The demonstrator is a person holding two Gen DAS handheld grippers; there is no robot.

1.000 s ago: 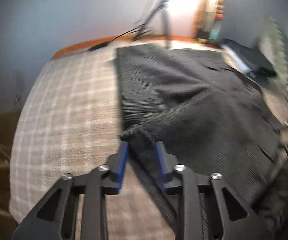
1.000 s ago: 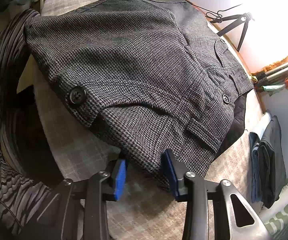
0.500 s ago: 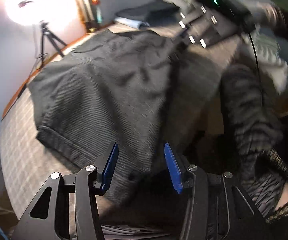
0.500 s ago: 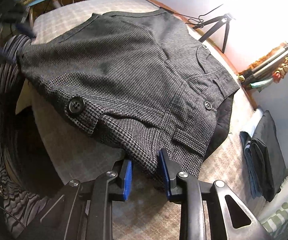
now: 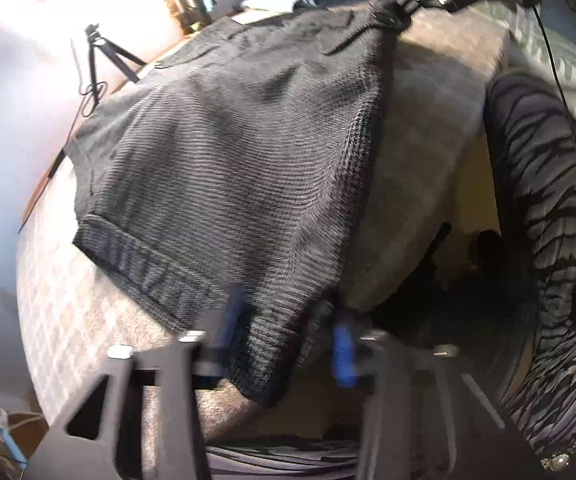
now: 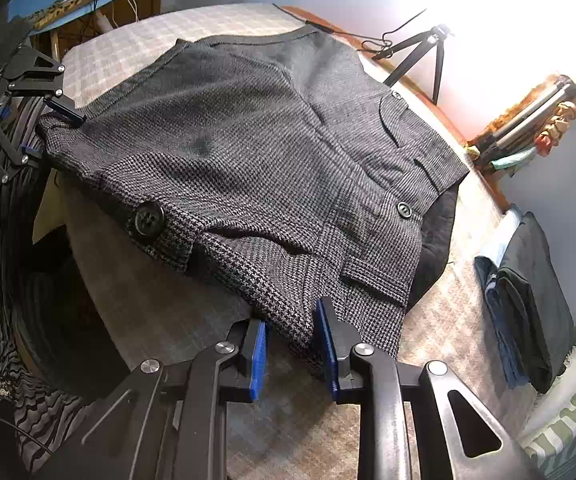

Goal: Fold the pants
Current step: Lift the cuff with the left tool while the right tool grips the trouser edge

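Note:
Grey houndstooth pants (image 6: 272, 152) lie folded on a plaid bed cover (image 6: 136, 40), waistband with a large black button (image 6: 149, 216) toward the near edge. My right gripper (image 6: 292, 344) is open, its blue pads straddling the waistband corner. My left gripper (image 5: 284, 336) is open around the opposite corner of the pants (image 5: 248, 160), at the bed's edge; it also shows in the right wrist view (image 6: 48, 128). The right gripper shows far off in the left wrist view (image 5: 392, 0).
A stack of folded dark clothes (image 6: 528, 304) lies on the bed at right. A small tripod (image 6: 420, 52) stands by the wall. My zebra-striped clothing (image 5: 560, 208) is beside the bed edge. A striped pillow (image 6: 568, 432) is at the lower right.
The left gripper swung from the pants' far hem to the near corner and opened around it. The right gripper closed slightly around the waistband corner, then opened wider.

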